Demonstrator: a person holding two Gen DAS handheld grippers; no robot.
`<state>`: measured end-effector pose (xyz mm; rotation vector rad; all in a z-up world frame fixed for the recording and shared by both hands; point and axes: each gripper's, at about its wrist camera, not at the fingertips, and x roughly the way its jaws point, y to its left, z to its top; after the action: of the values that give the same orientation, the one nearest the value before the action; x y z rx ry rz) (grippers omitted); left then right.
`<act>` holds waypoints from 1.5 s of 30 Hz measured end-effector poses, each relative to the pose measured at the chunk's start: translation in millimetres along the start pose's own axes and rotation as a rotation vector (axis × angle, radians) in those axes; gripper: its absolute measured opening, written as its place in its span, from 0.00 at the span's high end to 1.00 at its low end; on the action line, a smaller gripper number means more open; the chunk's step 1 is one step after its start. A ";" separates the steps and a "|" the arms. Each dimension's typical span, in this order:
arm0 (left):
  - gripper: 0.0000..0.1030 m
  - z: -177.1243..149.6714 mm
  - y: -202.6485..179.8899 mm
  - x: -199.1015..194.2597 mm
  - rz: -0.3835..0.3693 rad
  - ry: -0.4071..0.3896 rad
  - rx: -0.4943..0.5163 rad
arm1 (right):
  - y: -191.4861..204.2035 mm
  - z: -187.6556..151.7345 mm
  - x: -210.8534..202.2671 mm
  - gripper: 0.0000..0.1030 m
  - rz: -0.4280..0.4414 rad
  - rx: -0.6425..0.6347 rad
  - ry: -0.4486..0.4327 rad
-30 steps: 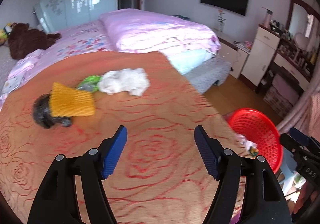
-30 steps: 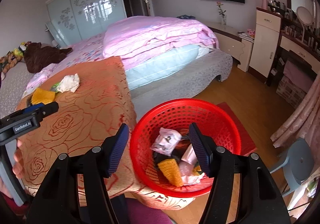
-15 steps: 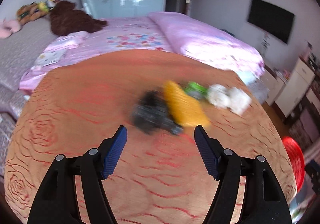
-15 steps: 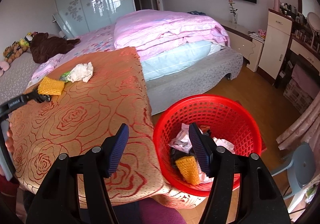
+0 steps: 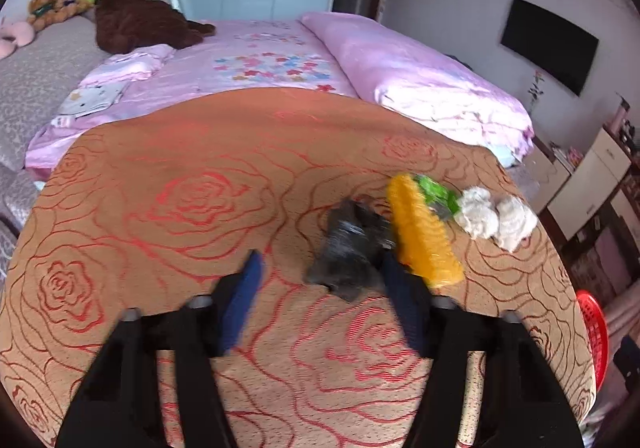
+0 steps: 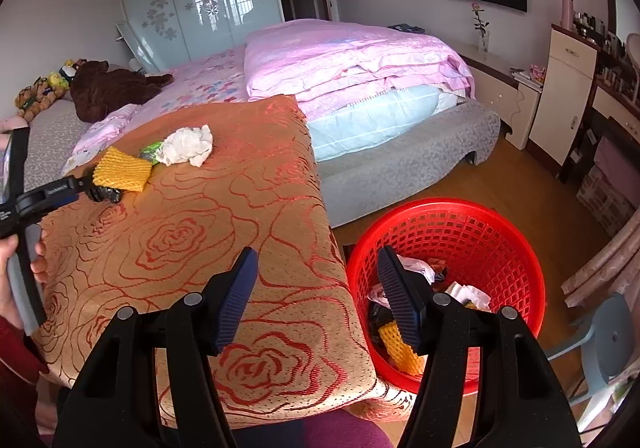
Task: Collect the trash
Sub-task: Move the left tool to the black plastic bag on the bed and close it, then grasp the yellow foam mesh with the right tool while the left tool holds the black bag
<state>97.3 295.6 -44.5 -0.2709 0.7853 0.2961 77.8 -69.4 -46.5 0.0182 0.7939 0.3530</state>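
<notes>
While gaping empty, left hand-held gripper (image 5: pixel 320 288) beside black bag (image 5: pixel 348 252), right hand-held gripper (image 6: pixel 316 298) likewise.

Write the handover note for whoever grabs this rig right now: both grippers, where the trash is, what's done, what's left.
Left gripper: open, empty, at the crumpled black plastic bag on the rose-patterned orange tablecloth; its right finger is against the bag.
Right gripper: open, empty, above the table edge and the red plastic mesh basket.
On the table: black bag, yellow foam fruit net, green wrapper, crumpled white tissue, clustered together.
Done: several pieces already in the basket, including another yellow net.
Left: those four pieces; the black bag looks like the next pick.
</notes>
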 end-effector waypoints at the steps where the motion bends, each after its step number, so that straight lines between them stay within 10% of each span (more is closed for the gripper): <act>1: 0.63 -0.2 -2.1 -0.4 -0.007 0.001 0.006 | 0.8 0.5 -0.3 0.41 0.001 -0.001 -0.001; 7: 0.91 -8.3 -5.9 -8.8 -0.015 -0.010 0.035 | 6.2 1.0 -1.2 0.41 0.013 -0.007 -0.004; 27: 0.92 -37.6 28.3 -56.6 0.081 -0.066 -0.018 | 109.8 28.4 37.3 0.41 0.165 -0.173 0.012; 45: 0.92 -41.8 53.3 -58.5 0.098 -0.063 -0.084 | 215.0 62.6 116.2 0.16 0.244 -0.327 0.069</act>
<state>11.9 321.0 -37.2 -0.3015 0.7260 0.4285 131.5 177.1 -51.5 -0.2063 0.7955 0.7146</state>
